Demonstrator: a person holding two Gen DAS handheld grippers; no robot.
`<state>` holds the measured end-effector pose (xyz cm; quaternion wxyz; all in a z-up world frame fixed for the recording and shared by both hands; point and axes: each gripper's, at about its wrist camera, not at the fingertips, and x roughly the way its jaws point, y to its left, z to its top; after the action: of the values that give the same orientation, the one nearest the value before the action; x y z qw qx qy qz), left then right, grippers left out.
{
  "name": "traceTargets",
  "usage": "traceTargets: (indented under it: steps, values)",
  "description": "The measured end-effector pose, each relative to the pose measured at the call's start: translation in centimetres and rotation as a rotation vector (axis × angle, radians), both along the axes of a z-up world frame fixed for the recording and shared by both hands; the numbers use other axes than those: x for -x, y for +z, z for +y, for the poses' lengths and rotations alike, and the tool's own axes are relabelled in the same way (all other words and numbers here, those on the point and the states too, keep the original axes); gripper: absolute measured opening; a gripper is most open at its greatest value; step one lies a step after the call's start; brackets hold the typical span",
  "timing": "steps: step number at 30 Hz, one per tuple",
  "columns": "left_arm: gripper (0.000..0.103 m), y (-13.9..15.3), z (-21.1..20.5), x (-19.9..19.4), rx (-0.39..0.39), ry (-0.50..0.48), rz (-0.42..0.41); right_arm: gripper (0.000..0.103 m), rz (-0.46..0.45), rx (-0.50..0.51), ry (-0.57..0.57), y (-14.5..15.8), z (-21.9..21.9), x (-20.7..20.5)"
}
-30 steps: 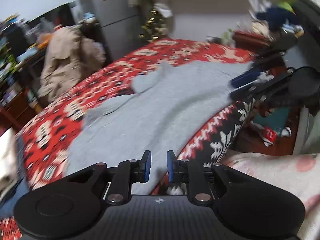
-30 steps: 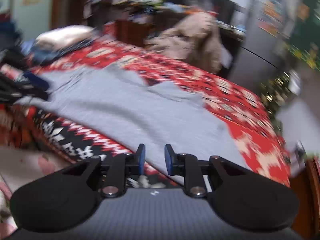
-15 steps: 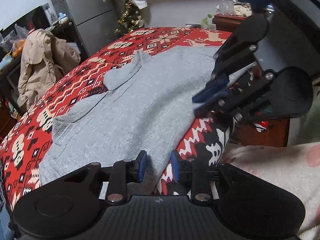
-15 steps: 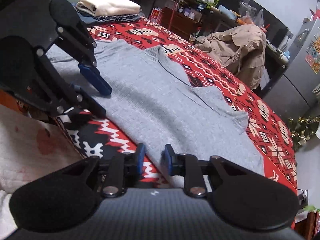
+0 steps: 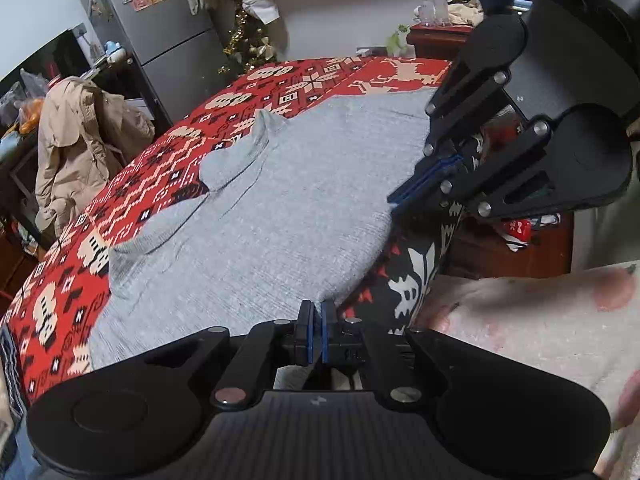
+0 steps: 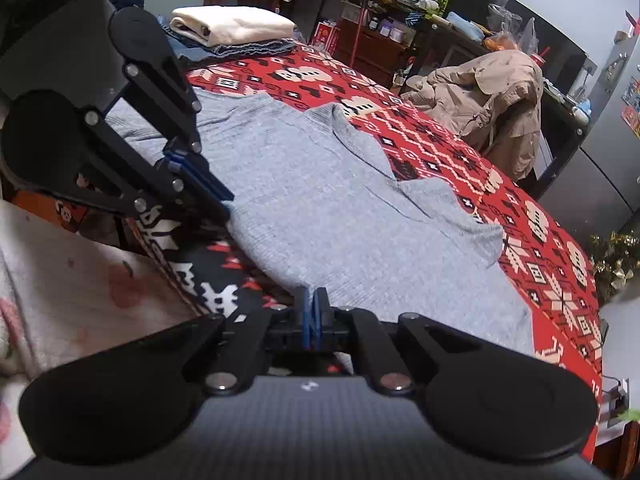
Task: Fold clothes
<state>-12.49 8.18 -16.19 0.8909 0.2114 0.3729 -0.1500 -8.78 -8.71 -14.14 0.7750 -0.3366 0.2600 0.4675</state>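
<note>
folded pile [image 6: 232, 30] blocks far corner, blanket [image 5: 280, 92] beyond sweater [image 5: 280, 208] open

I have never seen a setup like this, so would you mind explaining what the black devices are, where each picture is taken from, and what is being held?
These are two hand-held pincers, one in each of a person's hands, each carrying a wide-angle camera that looks along its two fingers. One picture is from the left gripper, the other from the right gripper; each view also catches the other pincer. A grey sweater lies flat on a red patterned blanket. Both pincers are shut on the sweater's near edge. A folded stack of clothes sits at the blanket's far end, and a beige coat hangs beyond.
</note>
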Motion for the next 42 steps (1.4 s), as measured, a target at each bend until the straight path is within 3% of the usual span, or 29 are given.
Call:
traceTargets:
  steps: [3, 5, 7, 10, 15, 19, 21, 23, 24, 28, 29, 31, 34, 36, 37, 39, 42]
  values:
    - [0.01, -0.5, 0.0, 0.0, -0.003, 0.029, 0.002, 0.004, 0.008, 0.008, -0.017, -0.9, 0.0, 0.1]
    - [0.026, -0.1, 0.5, 0.2, 0.031, 0.057, 0.004, 0.007, 0.017, -0.007, -0.042, -1.0, -0.3, 0.2]
    - [0.033, 0.5, 1.2, 0.6, 0.065, 0.085, 0.001, 0.01, 0.043, -0.046, -0.065, -0.6, -0.9, 0.1]
    - [0.033, 1.0, 2.0, 1.4, 0.066, 0.101, -0.002, 0.015, 0.062, -0.089, -0.116, 0.2, -2.4, -0.1]
    - [0.033, 0.0, 3.2, 1.9, -0.007, 0.114, 0.008, 0.017, 0.029, -0.037, -0.156, -0.1, -4.4, -1.0]
    - [0.032, -0.4, 4.0, 2.2, -0.02, 0.136, 0.002, 0.02, 0.009, -0.013, -0.167, -0.6, -5.0, -1.7]
    - [0.004, -0.7, 3.8, 2.3, -0.057, 0.126, -0.005, 0.02, 0.011, -0.01, -0.163, -0.8, -5.1, -1.9]
    - [0.005, -1.0, 3.5, 2.4, -0.095, 0.113, -0.009, 0.016, 0.015, -0.006, -0.155, -0.9, -5.1, -2.1]
    - [0.005, -1.0, 3.5, 2.4, -0.099, 0.108, -0.005, 0.005, 0.029, -0.006, -0.152, -1.0, -5.1, -2.2]
    - [0.006, -0.3, 4.4, 2.4, -0.025, 0.15, 0.032, 0.005, 0.072, -0.01, -0.158, -0.7, -5.7, -2.1]
    - [0.012, 0.0, 4.8, 2.3, 0.014, 0.173, 0.042, 0.006, 0.085, -0.02, -0.168, -0.5, -6.0, -2.2]
    - [0.017, 0.6, 5.4, 2.3, 0.085, 0.224, 0.049, 0.01, 0.125, -0.067, -0.206, 0.1, -6.7, -2.4]
    - [0.034, 1.5, 6.0, 2.4, 0.155, 0.284, 0.035, 0.029, 0.187, -0.157, -0.263, 1.4, -7.7, -2.6]
    - [0.036, 2.2, 6.3, 2.4, 0.191, 0.315, 0.016, 0.039, 0.194, -0.205, -0.291, 2.3, -8.1, -2.5]
    - [0.04, 2.5, 6.4, 2.5, 0.204, 0.329, 0.006, 0.042, 0.19, -0.222, -0.301, 2.7, -8.1, -2.4]
    - [0.047, 3.2, 6.9, 2.4, 0.23, 0.362, -0.016, 0.06, 0.18, -0.25, -0.323, 3.6, -8.0, -2.3]
    - [0.052, 4.0, 8.0, 2.0, 0.233, 0.419, -0.05, 0.068, 0.173, -0.297, -0.359, 4.9, -8.0, -2.5]
